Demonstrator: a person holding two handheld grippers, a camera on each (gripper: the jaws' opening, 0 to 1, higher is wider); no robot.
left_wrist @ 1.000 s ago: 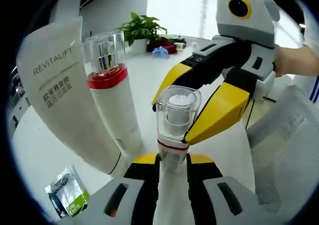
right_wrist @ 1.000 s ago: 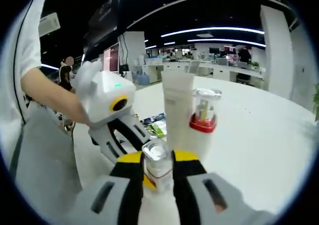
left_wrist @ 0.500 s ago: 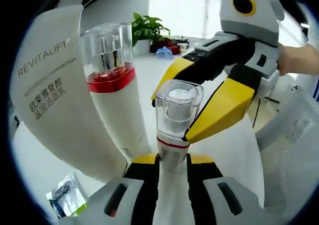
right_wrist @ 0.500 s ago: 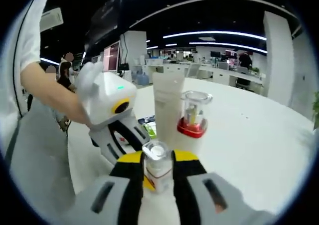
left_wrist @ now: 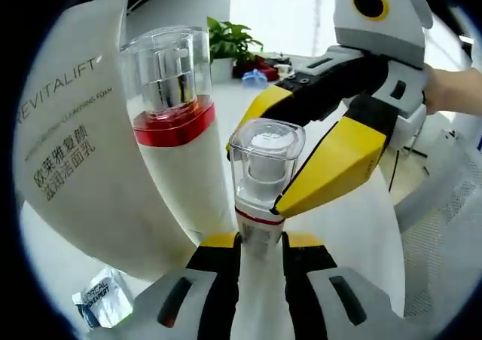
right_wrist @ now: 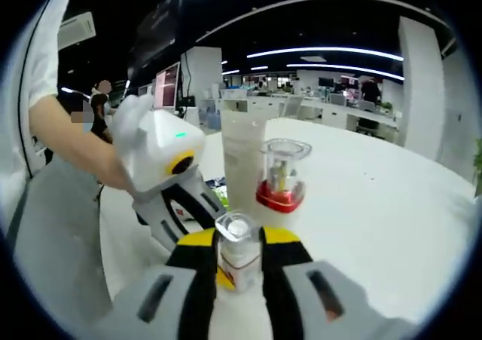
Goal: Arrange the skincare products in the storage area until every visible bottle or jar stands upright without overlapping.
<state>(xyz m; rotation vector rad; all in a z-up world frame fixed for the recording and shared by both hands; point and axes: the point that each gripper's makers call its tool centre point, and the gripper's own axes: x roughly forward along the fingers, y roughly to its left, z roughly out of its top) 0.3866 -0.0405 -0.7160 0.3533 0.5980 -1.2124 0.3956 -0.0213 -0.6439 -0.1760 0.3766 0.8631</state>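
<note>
A small white bottle [left_wrist: 258, 231] with a red ring and a clear cap [left_wrist: 266, 163] stands upright between the jaws of my left gripper [left_wrist: 260, 243], which is shut on its body. My right gripper [left_wrist: 260, 178] reaches in from the right, its yellow jaws closed on the clear cap. In the right gripper view the same cap [right_wrist: 237, 238] sits between the pads of my right gripper [right_wrist: 239, 243], with my left gripper [right_wrist: 197, 218] below left. Close by stand a taller pump bottle [left_wrist: 177, 140] with a red collar and a white REVITALIFT tube [left_wrist: 64, 151].
A small sachet [left_wrist: 105, 306] lies on the white table [right_wrist: 376, 219] near the tube's foot. A potted plant [left_wrist: 233, 42] and small items sit at the far end. A person's arm [right_wrist: 71, 140] holds the left gripper. A mesh chair [left_wrist: 444, 264] is on the right.
Both views have drawn nearer to the pump bottle and the tube, which now look larger and closer to the held bottle. Both grippers keep their hold on the small bottle.
</note>
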